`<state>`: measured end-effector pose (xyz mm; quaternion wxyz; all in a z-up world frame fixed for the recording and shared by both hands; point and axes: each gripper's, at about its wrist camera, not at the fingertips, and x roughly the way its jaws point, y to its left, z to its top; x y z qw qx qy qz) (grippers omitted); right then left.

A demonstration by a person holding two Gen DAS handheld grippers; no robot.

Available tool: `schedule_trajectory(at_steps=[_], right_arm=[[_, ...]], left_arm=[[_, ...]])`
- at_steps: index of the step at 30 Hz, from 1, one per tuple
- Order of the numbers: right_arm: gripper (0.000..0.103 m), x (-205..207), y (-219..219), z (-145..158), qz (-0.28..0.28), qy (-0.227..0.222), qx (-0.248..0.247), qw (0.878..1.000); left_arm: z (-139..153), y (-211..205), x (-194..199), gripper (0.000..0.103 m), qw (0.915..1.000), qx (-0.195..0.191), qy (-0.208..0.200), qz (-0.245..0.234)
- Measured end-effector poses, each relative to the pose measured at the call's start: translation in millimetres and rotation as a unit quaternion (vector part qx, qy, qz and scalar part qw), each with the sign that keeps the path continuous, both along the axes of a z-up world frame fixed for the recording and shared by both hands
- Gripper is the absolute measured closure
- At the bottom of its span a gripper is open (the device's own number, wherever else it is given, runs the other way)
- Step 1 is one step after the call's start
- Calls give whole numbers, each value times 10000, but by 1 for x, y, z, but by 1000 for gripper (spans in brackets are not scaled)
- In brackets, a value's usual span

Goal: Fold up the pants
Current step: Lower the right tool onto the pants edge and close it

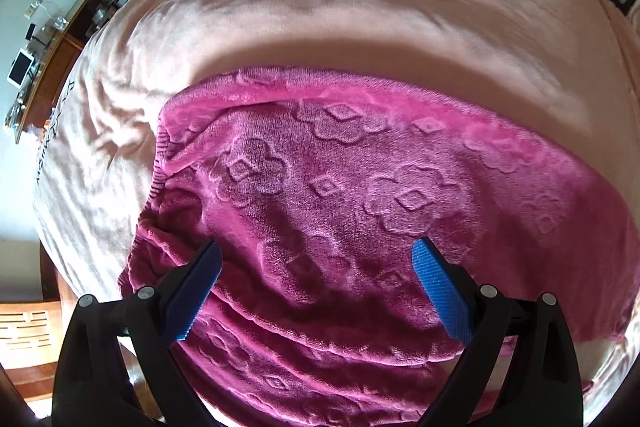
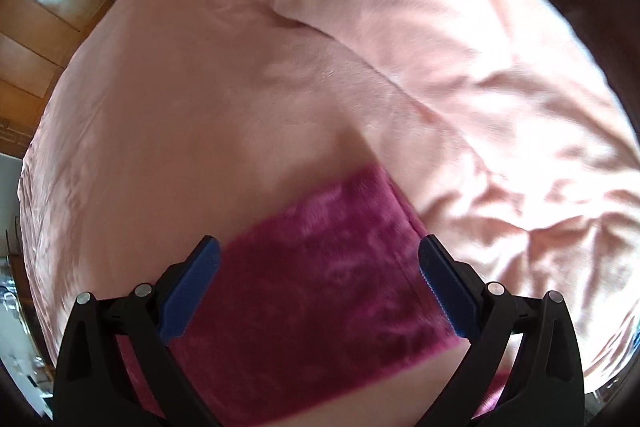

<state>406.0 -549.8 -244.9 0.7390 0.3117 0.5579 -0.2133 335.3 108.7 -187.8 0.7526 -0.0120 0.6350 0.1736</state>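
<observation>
Magenta fleece pants with an embossed flower pattern lie spread on a pink bed cover. The ribbed waistband is at the left of the left wrist view. My left gripper is open and empty, hovering over the pants near the waist end. In the right wrist view, a pant leg lies flat on the cover, its end at the upper right. My right gripper is open and empty above that leg. This view is blurred.
A wooden shelf with jars and small devices stands beyond the bed at the left. A wooden chair is at the lower left. Wooden cabinets stand past the bed's far edge. The cover is wrinkled at the right.
</observation>
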Motion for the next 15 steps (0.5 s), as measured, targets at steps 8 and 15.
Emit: schedule_trajectory(at_steps=[8,15], right_arm=[[3,54,-1,-47,-83,540,217,9983],[26,71,4,-79,157,1292,-126,9914]], left_arm=[[-9,11,-6,8,9995,60,162,266],[-10,21,-6,8,9988,43,173,459]])
